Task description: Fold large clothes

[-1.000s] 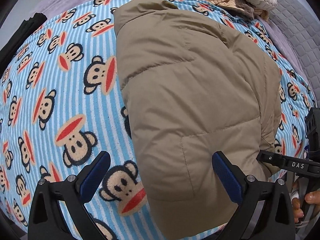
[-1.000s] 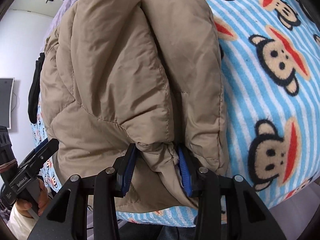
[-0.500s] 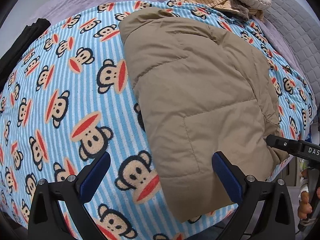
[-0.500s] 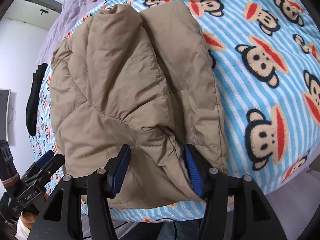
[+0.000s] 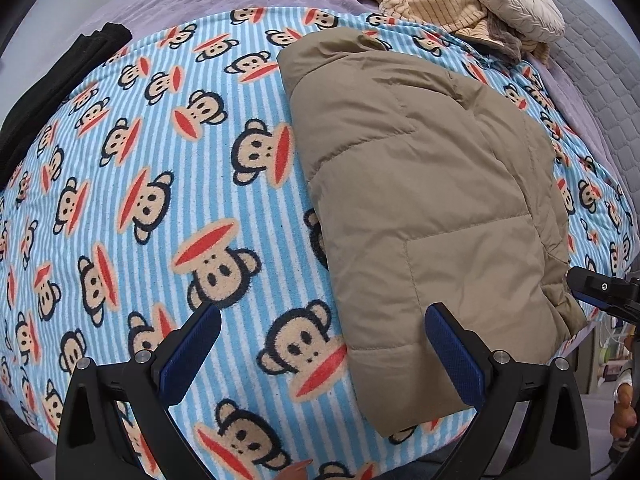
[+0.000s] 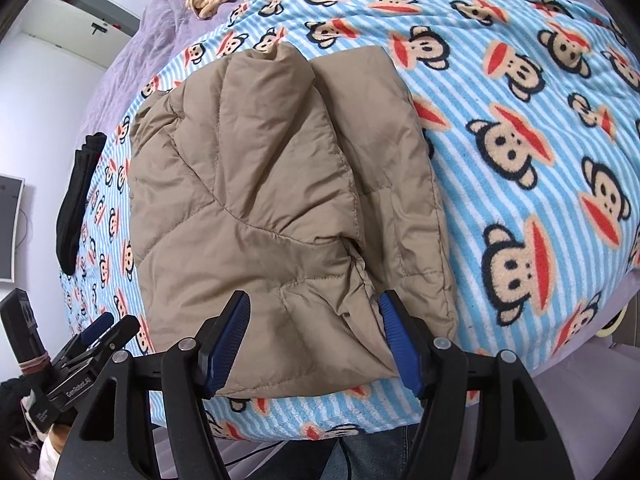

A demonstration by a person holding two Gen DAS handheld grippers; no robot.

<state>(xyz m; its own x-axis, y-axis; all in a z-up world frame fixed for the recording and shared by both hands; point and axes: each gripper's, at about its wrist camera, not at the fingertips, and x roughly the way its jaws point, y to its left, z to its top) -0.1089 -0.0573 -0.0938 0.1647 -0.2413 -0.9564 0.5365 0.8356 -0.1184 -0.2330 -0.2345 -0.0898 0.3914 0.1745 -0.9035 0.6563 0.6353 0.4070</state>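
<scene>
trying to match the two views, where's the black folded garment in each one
Left wrist: black folded garment at the upper left edge, left of the tan puffer jacket.
Right wrist: same garment at the left edge, beyond the jacket.
Shared landmark: the monkey-print striped blanket.

Right gripper [image 6: 316, 340] released the jacket [image 6: 280, 200] (jaws now spread); both withdrew.

both wrist views look down, close; share jacket [image 5: 432, 208] on blanket [image 6: 520, 128].
</scene>
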